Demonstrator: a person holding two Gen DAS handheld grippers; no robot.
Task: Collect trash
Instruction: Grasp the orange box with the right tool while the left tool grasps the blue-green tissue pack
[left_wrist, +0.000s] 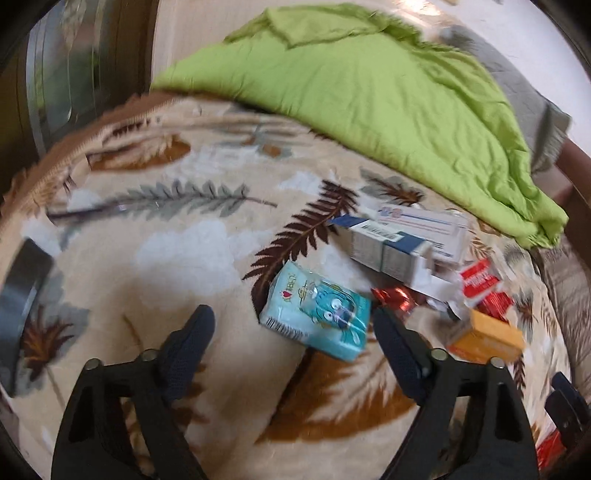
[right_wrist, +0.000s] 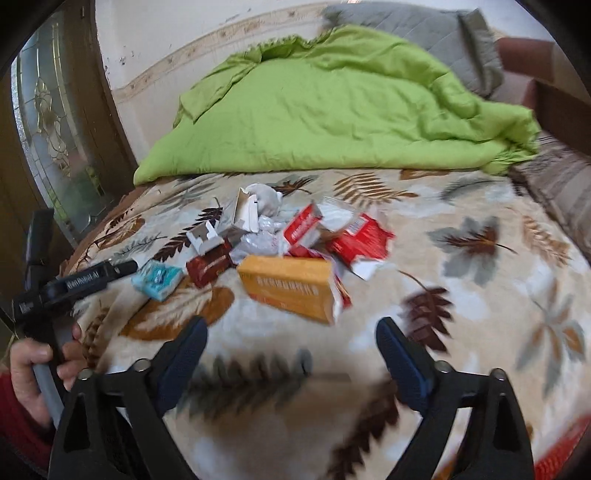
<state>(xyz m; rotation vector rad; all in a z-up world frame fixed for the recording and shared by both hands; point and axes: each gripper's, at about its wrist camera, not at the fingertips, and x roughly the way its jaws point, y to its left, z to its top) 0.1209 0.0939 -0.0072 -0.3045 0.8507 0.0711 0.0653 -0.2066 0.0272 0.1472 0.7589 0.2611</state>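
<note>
Trash pile (left_wrist: 424, 273) lies on the leaf-print bed blanket (left_wrist: 177, 258), nothing collected yet.

Left wrist view: left tongs (left_wrist: 291, 332) spread wide, empty, hovering just short of the teal tissue pack (left_wrist: 317, 312). Pack print not legible. Barcode on white-blue carton (left_wrist: 384, 247).

Right wrist view: right tongs (right_wrist: 291, 336) wide open, empty, near the orange box (right_wrist: 291, 288); its text blurred. Left tool's arm reads roughly "GenRobot.AI".

Judgement: approach step; next, close on one item.

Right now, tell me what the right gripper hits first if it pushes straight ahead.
Probably the orange cardboard box: it lies on the leaf-patterned blanket directly ahead of the open right gripper, at the near edge of the trash pile. Depth is uncertain.
</note>
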